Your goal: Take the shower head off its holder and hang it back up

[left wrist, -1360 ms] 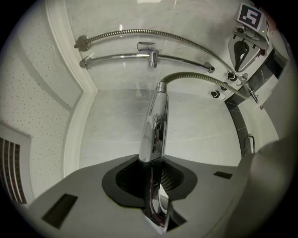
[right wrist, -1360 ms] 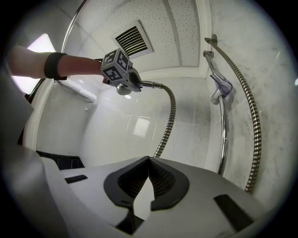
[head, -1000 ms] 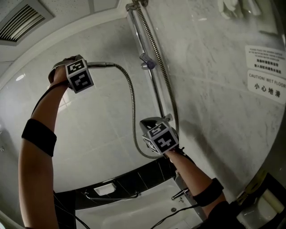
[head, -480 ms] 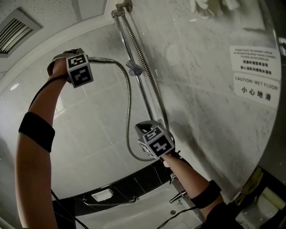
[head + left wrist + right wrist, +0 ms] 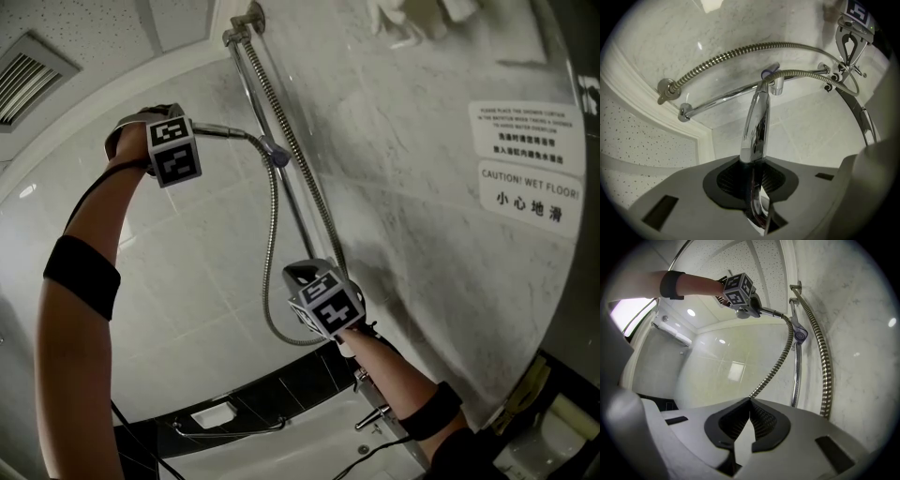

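Nearest, at 6 o'clock in the head view, the right tongs [image 5: 750, 403] are closed together, their tips right against the lower loop of the metal hose [image 5: 273, 234]. Whether they pinch it I cannot tell.

Higher, at 10 o'clock, the left tongs [image 5: 754, 165] are clamped on the chrome handle of the shower head [image 5: 757, 117]. It is held about level, its hose end just beside the holder [image 5: 277, 154] at the tongs' 3 o'clock, and seemingly not yet seated.

The handle looks rigid, fairly light and slick, so a square grip mid-handle seems safest. The springy hose will likely tug sideways.

Behind the holder, the rail [image 5: 307, 220] runs up the marble wall [image 5: 422, 244].
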The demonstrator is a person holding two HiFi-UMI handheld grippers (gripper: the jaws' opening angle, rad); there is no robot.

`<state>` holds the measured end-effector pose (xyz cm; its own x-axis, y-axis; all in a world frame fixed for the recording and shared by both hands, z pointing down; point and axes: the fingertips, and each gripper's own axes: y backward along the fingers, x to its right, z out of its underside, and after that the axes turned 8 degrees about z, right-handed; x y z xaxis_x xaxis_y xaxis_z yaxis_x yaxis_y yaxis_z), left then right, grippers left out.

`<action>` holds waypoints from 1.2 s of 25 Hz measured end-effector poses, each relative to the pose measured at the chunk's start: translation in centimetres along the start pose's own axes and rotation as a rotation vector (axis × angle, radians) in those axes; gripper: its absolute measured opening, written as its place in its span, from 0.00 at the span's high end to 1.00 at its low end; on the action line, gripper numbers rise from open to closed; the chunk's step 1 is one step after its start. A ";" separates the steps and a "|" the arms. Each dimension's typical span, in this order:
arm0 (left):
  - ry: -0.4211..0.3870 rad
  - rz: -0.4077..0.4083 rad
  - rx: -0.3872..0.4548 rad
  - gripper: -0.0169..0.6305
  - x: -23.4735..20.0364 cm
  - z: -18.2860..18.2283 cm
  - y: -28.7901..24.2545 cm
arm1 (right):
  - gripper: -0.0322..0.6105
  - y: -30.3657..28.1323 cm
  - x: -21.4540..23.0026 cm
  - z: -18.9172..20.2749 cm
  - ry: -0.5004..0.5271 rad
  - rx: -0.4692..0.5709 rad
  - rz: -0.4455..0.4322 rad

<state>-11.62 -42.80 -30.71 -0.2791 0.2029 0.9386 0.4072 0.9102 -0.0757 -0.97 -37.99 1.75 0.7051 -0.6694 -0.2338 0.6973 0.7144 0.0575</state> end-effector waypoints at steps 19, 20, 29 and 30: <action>-0.254 -0.142 -0.062 0.84 -1.8 -5.2 -0.9 | 0.91 0.6 1.9 2.0 -0.010 -0.010 0.012; -0.267 -0.150 -0.069 0.84 -2.0 -5.4 -0.9 | 0.91 0.7 1.8 2.0 -0.013 -0.010 0.010; -0.305 -0.204 -0.100 0.84 -2.6 -5.8 -0.9 | 0.91 1.0 2.4 2.9 -0.021 -0.018 0.018; -0.306 -0.211 -0.098 0.84 -2.7 -5.8 -0.8 | 0.91 1.0 2.4 3.0 -0.023 -0.019 0.017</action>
<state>-6.15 -46.21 -31.22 -0.6064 0.1267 0.7850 0.3904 0.9075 0.1551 1.77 -39.45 4.13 0.7199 -0.6614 -0.2104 0.6827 0.7295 0.0427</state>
